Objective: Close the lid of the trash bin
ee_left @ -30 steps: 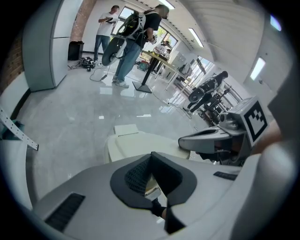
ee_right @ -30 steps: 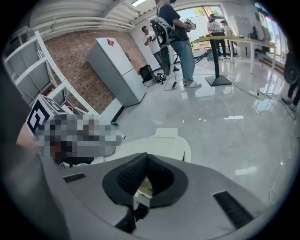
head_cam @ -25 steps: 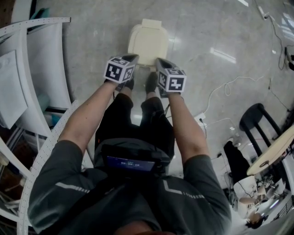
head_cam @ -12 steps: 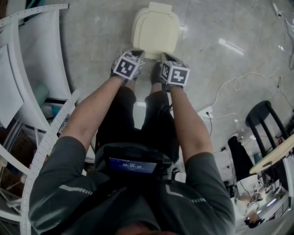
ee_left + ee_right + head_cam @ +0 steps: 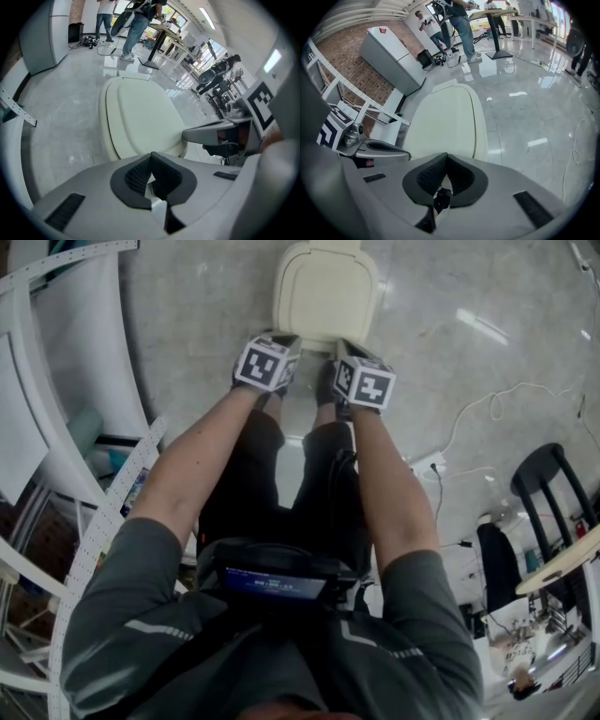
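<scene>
A cream trash bin [image 5: 325, 292] stands on the pale floor in front of the person's feet, its lid [image 5: 140, 117] lying flat down on the body. In the right gripper view the same lid [image 5: 445, 122] fills the middle. My left gripper [image 5: 284, 339] and right gripper [image 5: 339, 345] hover side by side just above the bin's near edge. Both have their jaws together with nothing between them. The left gripper view shows the right gripper [image 5: 220, 133] at its right edge; the right gripper view shows the left gripper [image 5: 375, 147] at its left.
A white perforated frame [image 5: 56, 427] curves along the left. On the right floor lie a white cable [image 5: 469, 423] and a power strip [image 5: 427, 465], with a black chair [image 5: 553, 484] beyond. People [image 5: 136, 23] stand by tables far off. A grey cabinet [image 5: 393, 56] stands behind the bin.
Both grippers have moved forward, closer to the bin's near edge. The bin sits higher and larger in the head view. The lid looks unchanged.
</scene>
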Action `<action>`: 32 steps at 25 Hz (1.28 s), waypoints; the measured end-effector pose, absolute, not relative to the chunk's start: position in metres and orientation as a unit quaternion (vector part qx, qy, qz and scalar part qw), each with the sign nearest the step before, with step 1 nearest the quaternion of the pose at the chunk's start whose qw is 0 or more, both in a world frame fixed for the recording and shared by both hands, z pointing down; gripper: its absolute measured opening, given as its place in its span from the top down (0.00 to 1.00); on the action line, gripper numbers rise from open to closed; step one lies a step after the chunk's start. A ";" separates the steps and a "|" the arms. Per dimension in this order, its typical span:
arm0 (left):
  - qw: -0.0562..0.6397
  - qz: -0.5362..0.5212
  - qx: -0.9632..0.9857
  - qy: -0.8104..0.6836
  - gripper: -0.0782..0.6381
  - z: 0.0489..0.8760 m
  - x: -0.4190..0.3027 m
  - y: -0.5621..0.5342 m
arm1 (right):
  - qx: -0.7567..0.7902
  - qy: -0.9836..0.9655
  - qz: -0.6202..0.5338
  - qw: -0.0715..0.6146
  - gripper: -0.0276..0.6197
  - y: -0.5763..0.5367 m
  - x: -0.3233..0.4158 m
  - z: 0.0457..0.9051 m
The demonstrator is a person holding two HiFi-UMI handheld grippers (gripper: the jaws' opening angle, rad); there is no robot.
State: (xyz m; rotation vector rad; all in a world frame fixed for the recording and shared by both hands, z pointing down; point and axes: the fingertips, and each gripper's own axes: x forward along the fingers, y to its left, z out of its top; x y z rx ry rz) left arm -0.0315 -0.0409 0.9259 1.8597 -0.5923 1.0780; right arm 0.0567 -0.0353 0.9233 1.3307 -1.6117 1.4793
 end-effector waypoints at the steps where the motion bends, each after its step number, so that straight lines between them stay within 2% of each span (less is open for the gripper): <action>1: 0.449 0.431 0.745 -0.240 0.90 0.927 -0.031 -0.039 | 0.496 -0.602 0.557 0.285 0.94 -0.033 0.057 0.925; 7: 0.455 0.428 0.741 -0.247 0.90 0.930 -0.029 -0.039 | 0.493 -0.621 0.526 0.307 0.94 -0.032 0.059 0.927; 14: 0.457 0.447 0.725 -0.256 0.90 0.940 -0.041 -0.037 | 0.506 -0.608 0.532 0.302 0.94 -0.032 0.055 0.931; 22: 0.474 0.415 0.727 -0.273 0.90 0.936 -0.042 -0.040 | 0.485 -0.625 0.523 0.317 0.94 -0.030 0.049 0.923; 26: 0.481 0.395 0.731 -0.278 0.90 0.923 -0.039 -0.053 | 0.499 -0.632 0.511 0.301 0.94 -0.040 0.056 0.908; 32: 0.455 0.385 0.758 -0.265 0.90 0.882 -0.027 -0.076 | 0.483 -0.683 0.483 0.259 0.94 -0.062 0.056 0.865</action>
